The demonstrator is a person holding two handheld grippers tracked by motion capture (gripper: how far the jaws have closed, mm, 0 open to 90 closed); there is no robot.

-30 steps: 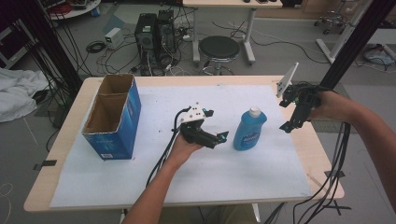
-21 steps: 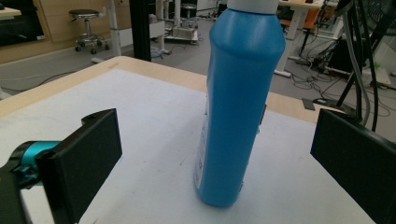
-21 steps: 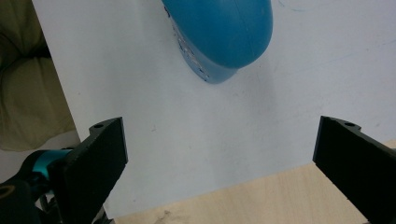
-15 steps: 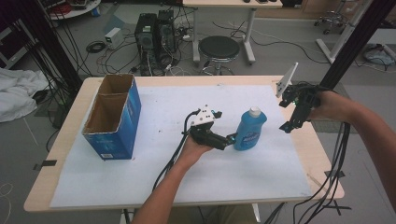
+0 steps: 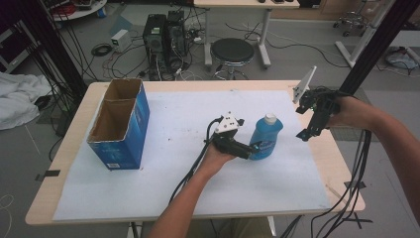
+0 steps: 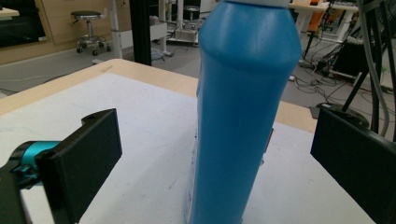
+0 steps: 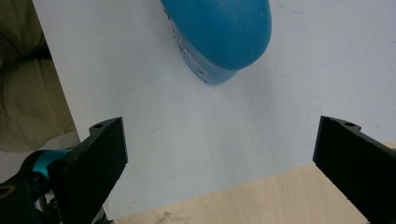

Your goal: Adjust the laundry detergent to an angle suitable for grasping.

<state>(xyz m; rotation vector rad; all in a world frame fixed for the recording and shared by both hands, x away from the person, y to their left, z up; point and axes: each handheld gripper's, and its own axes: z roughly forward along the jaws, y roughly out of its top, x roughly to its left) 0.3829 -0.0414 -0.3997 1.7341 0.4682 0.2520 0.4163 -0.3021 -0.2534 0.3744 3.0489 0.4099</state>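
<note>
left gripper (image 5: 253,148) fingers wide astride upright blue bottle (image 5: 265,139) | close squarely on body, low | right gripper (image 5: 308,126) fingers wide, idle at far right of surface (image 5: 163,114)

Both forearms are bare — no sleeve or glove shows on either. The left gripper (image 5: 247,148), near the middle of the high view, is black with a pale grey three-cornered plate on top and a bundle of black cables trailing toward the lower edge. The right gripper (image 5: 308,128), at the upper right, is black too, with a white angled plate and black cables hanging at the right edge. In both gripper views the jaws are flat matte-black blocks — a teal collar sits at the lower left, and small round holes mark the jaw tops.
</note>
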